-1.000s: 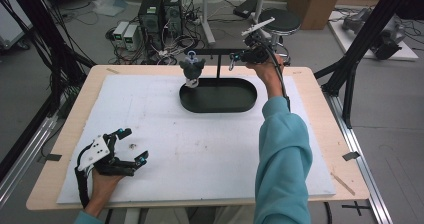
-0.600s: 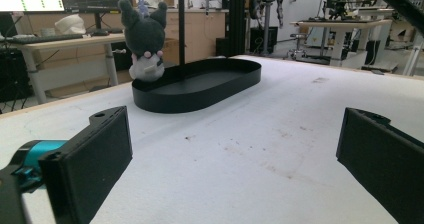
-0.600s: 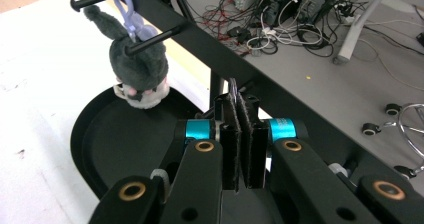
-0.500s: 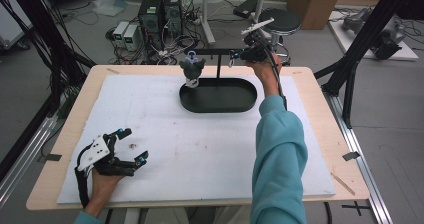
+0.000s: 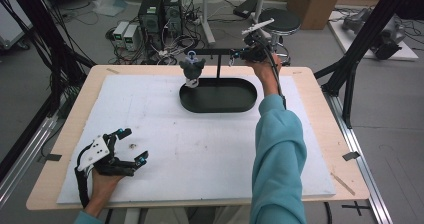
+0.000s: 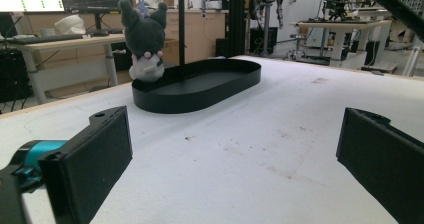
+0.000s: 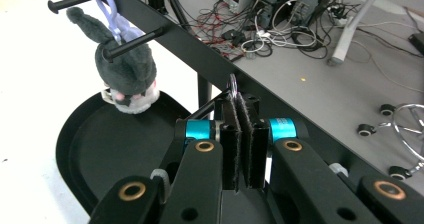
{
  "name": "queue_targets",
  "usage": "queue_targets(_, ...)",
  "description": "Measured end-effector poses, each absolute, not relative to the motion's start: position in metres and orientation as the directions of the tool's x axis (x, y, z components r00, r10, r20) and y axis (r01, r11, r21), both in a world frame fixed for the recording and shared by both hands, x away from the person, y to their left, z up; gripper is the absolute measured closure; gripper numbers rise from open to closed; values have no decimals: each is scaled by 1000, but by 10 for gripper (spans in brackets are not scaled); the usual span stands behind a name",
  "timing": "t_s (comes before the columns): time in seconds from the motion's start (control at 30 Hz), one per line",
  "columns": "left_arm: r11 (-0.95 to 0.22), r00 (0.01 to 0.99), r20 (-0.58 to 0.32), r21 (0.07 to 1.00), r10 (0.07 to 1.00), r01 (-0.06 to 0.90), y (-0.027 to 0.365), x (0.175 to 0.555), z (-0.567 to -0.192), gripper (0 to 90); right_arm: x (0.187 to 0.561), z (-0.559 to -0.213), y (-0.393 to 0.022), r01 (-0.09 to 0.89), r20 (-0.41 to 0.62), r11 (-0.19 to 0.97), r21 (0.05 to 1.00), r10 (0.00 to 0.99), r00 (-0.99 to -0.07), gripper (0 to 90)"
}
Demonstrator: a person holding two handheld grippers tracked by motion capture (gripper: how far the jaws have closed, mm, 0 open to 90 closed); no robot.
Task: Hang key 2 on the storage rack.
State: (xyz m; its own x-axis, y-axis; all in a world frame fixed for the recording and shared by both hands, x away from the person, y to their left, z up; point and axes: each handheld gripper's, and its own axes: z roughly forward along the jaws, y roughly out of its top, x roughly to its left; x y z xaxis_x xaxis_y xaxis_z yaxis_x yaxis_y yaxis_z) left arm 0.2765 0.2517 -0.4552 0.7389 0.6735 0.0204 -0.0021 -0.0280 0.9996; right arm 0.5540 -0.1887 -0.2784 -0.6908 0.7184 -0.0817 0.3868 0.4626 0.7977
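Silver and thin, a small metal ring (image 7: 233,85) is sticking up from between the pressed-together jaws of the right gripper (image 7: 243,101), right at the black rack bar (image 7: 200,49); it looks like a keyring, though it is too small to be sure. The step seems to be hanging it on a peg, which calls for fine alignment. The grey plush toy (image 7: 126,66) is hanging by its lilac clip (image 7: 111,11) above the black tray (image 5: 218,95), which is holding nothing. The left gripper (image 5: 127,146) is resting near the table's front edge, jaws wide apart.

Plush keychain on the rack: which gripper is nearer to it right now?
Right. The right gripper is at the rack's bar just beside the plush keychain; the left gripper sits far off at the table's near-left corner.
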Motion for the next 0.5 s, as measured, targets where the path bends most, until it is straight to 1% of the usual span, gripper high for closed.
queue_targets(0.03,-28,739,21,1000,674,-2,252,277,-455,17,554,-278,-189,390,-73,459,798,717,-693,874)
queue_targets(0.07,-28,738,21,1000,675,-3,252,276,-455,17,554,-278,-189,381,-98,470,796,721,-686,863)
queue_targets(0.13,-31,738,24,1000,675,-5,252,276,-455,17,554,-278,-190,375,-95,452,810,731,-676,801)
queue_targets(0.2,-24,738,20,1000,674,-5,251,277,-455,17,552,-275,-191,362,-116,458,812,734,-669,794)
queue_targets(0.3,-14,737,11,1000,676,-2,251,276,-456,17,550,-273,-194,358,-121,453,817,741,-661,778)
queue_targets(0.33,-20,737,15,1000,676,-3,251,276,-455,17,549,-272,-194,358,-115,444,822,744,-659,754)
queue_targets(0.37,-19,737,15,1000,675,-2,252,277,-455,17,549,-271,-195,351,-117,436,828,748,-653,696)
queue_targets(0.4,-21,737,15,1000,676,-1,252,276,-455,17,547,-270,-196,351,-113,423,835,757,-644,610)
queue_targets(0.43,-20,737,12,1000,676,2,252,276,-455,17,547,-269,-196,344,-110,402,848,770,-629,491)
queue_targets(0.47,-21,736,12,1000,676,3,252,277,-455,17,546,-269,-196,354,-89,368,860,790,-606,344)
queue_targets(0.5,-22,735,11,1000,678,5,252,277,-455,17,545,-269,-197,363,-81,356,861,801,-593,219)
